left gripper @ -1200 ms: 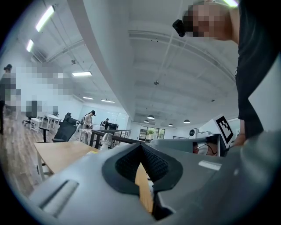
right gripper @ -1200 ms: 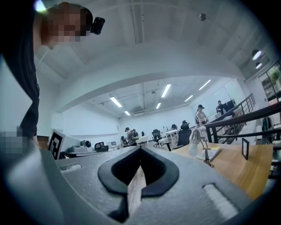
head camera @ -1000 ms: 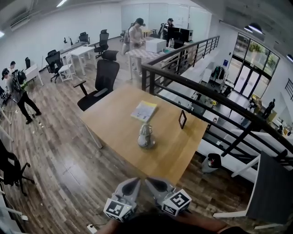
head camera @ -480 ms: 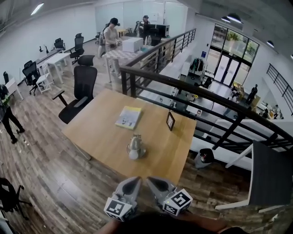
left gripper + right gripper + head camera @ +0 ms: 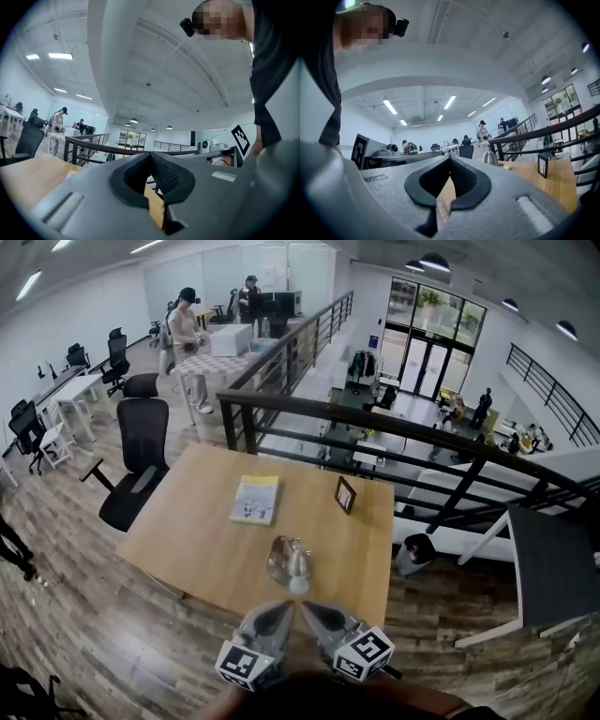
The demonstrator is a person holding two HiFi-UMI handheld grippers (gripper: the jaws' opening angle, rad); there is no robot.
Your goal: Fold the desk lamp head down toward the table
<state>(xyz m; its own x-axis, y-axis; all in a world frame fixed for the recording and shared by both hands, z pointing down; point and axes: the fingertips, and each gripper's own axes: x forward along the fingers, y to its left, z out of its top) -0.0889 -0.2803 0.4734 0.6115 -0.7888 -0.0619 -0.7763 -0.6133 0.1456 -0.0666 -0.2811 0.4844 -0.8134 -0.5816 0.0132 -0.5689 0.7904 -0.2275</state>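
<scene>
The desk lamp (image 5: 289, 564), silver with a round base, stands near the front edge of the wooden table (image 5: 187, 531). Its metal head (image 5: 490, 158) shows over the right jaw in the right gripper view. My left gripper (image 5: 283, 608) and right gripper (image 5: 303, 607) are held side by side at the bottom of the head view, just short of the table's edge and the lamp. Both are shut with nothing between the jaws; the closed tips meet in the left gripper view (image 5: 150, 154) and in the right gripper view (image 5: 450, 160). Neither touches the lamp.
A yellow book (image 5: 255, 499) and a small picture frame (image 5: 345, 494) lie farther back on the table. A black office chair (image 5: 139, 460) stands at its left. A dark railing (image 5: 375, 423) runs behind it, over a drop. People stand at far desks.
The view has swung and closed in: the table and lamp now lie nearer and straight ahead of the grippers. Both grippers stay shut and side by side.
</scene>
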